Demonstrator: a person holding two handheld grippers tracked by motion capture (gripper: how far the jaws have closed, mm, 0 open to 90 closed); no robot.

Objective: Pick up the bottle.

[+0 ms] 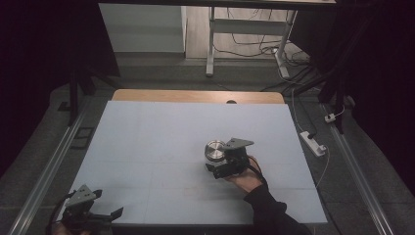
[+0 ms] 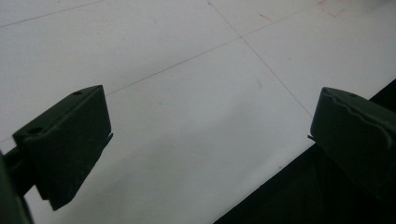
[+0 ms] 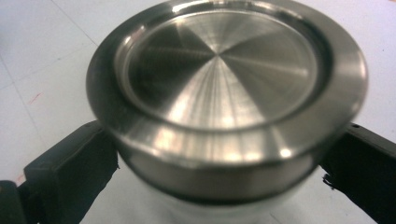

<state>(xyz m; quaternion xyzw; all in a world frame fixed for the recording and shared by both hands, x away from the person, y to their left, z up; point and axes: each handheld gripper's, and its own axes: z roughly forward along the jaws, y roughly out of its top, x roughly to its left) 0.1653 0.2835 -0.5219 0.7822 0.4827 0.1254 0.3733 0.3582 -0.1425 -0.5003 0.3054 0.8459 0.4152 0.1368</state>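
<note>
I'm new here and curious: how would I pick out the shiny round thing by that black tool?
Start at the white mat covering the table. Right of its middle, the person's right gripper has its jaws on either side of a small jar. Its brushed-steel round lid, with a raised rim over a pale body, is the one metallic thing on the mat.

The jar's lid [image 3: 224, 88] is brushed metal, glossy, with fine radial streaks and bright glints; the body under it looks smooth and white. Both grippers' jaws are matt black plastic. The table's cover [image 1: 161, 132] is matt, pale, smooth, its far edge bare wood.
</note>
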